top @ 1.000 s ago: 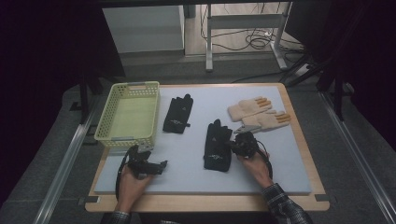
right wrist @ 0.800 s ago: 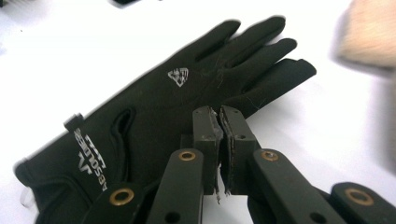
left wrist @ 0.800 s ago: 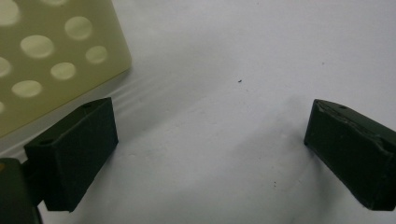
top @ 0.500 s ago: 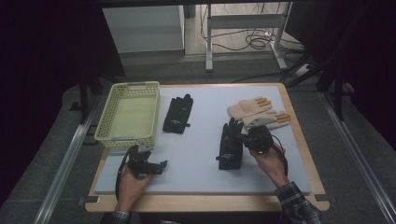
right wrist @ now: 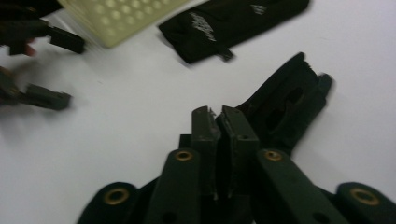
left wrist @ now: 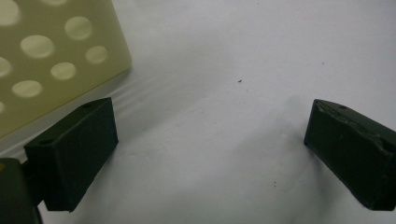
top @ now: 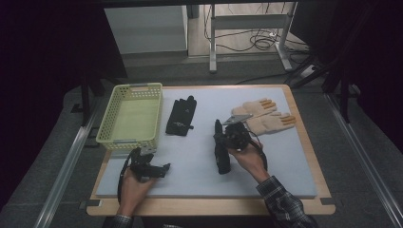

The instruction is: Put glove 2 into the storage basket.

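Open room: I see bare mat (top: pixel 294 166) right of my right gripper (top: pixel 223 137); the basket (top: pixel 130 116) hems in my left gripper (top: pixel 159 171).
Left gripper: jaws stand wide over bare mat, nothing between them.
Right gripper: jaws nearly together, just been opening, pinching the black glove (top: pixel 221 154) near mid-mat.
Since earlier: that glove now sits turned lengthwise, its upper end lifted.
Hard to see: the grip itself; the gripper view is blurred.

Right gripper (top: pixel 223 137) dragged the black glove (top: pixel 220 154) rightward — jaws easing apart.
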